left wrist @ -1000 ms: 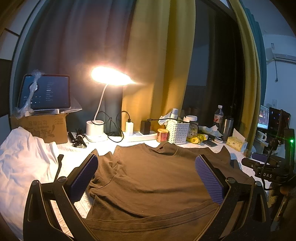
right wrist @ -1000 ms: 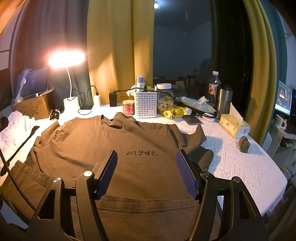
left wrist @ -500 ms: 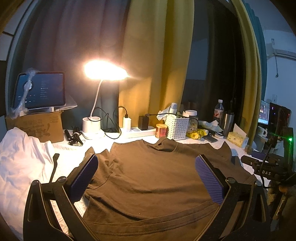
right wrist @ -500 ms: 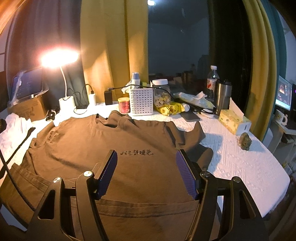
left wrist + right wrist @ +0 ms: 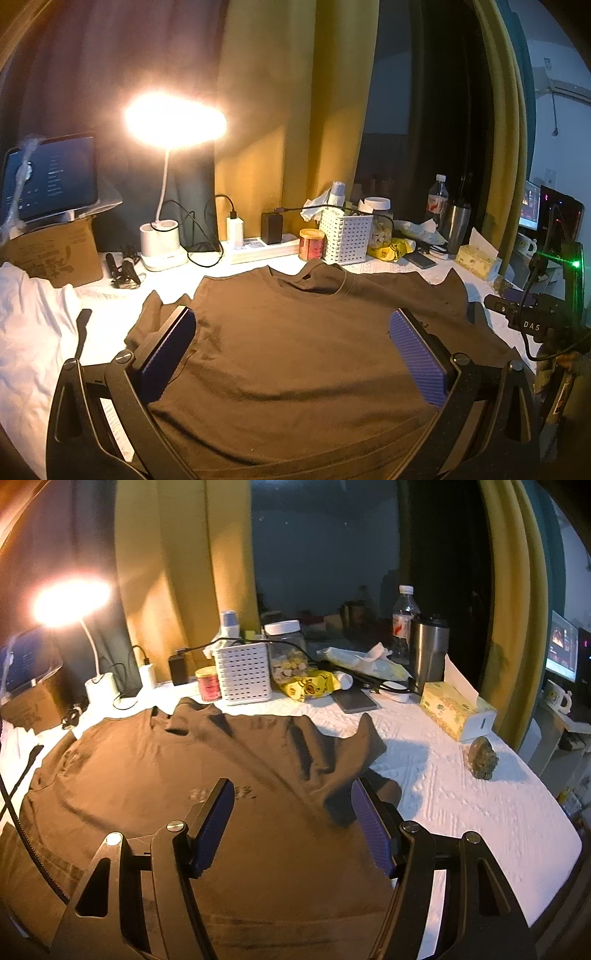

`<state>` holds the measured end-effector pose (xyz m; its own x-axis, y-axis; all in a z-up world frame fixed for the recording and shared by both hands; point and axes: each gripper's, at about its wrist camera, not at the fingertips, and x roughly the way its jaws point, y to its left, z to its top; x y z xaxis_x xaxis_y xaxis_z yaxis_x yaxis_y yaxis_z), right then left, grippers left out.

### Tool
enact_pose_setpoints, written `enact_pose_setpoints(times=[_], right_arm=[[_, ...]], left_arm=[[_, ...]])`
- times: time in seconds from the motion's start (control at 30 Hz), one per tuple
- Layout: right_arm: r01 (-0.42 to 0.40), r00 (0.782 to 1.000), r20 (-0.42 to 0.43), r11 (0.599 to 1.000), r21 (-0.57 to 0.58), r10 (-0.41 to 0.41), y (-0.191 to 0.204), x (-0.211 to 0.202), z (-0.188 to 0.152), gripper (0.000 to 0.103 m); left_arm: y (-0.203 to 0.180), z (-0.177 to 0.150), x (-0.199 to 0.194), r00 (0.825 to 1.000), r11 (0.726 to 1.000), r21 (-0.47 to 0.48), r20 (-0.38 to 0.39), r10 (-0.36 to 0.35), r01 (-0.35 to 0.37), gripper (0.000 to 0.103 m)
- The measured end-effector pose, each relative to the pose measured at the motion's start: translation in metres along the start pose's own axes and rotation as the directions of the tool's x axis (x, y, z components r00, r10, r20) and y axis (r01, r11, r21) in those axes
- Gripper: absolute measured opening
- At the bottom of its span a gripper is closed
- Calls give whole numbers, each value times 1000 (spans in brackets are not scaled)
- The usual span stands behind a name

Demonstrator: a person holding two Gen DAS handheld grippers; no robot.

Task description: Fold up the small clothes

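A dark brown T-shirt [image 5: 295, 354] lies spread flat on the white-covered table, collar toward the far clutter; in the right wrist view the same shirt [image 5: 184, 775] shows small chest lettering and its right sleeve [image 5: 351, 749]. My left gripper [image 5: 291, 332] hovers open over the shirt's chest, nothing between its blue pads. Above the shirt's right side, my right gripper [image 5: 291, 808] is open too, its right pad near the sleeve. The other gripper's body [image 5: 532, 321] shows at the right edge of the left wrist view.
White cloth [image 5: 33, 332] is heaped at the left. Along the back stand a lit desk lamp [image 5: 162, 236], power strip [image 5: 258, 247], red tin [image 5: 312, 243], white basket [image 5: 243, 675], jar, bottle, steel tumbler [image 5: 428, 650], tissue box [image 5: 454, 712]. A small dark lump [image 5: 482, 757] rests on the white table cover [image 5: 480, 812].
Both grippers have shifted to the right across the shirt; the right one now reaches the sleeve and more white table cover shows. Jaws stayed open.
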<state>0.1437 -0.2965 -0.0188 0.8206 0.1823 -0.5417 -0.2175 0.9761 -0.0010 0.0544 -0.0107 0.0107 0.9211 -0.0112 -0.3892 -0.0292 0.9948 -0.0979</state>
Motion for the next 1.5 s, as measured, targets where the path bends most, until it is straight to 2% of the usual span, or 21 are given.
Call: enact_pose_setpoints(times=[0.6,0.93,1.07,1.2,1.23,1.27,1.3,1.37,1.5], right_arm=[[22,996,-86,999,26,-20,-61,74,31,69],[-26,986,-164,998,51,34,-100,127,45,69],[-58,974,-215,994,89,76,-111,152,48,69],[-89,950,-290,991,100,115,-110,177,44,69],[-88,946,-303,990,106,116,-110,181,43,67],[-94,942,-312,990,105,123,-109,184,41,54],[-103,939,-319,991,91,126,-106,186,40,47],[-88,945,-310,994,71,106,-105,187,40,12],[-104,949,-288,989,101,129,-115,188,41,5]], left_arm=[[-22,18,75,991,999,19,-127,35,-33,103],[-26,22,111,982,999,28,-182,51,-46,103],[-24,24,121,979,998,27,-196,59,-55,103],[-21,23,129,975,998,20,-210,66,-63,103],[-21,23,132,974,998,18,-216,66,-63,103],[-21,22,133,973,998,18,-220,67,-65,103],[-20,22,135,972,998,18,-224,67,-65,103],[-18,20,139,970,998,14,-233,63,-62,103],[-19,18,146,966,998,13,-253,55,-54,103]])
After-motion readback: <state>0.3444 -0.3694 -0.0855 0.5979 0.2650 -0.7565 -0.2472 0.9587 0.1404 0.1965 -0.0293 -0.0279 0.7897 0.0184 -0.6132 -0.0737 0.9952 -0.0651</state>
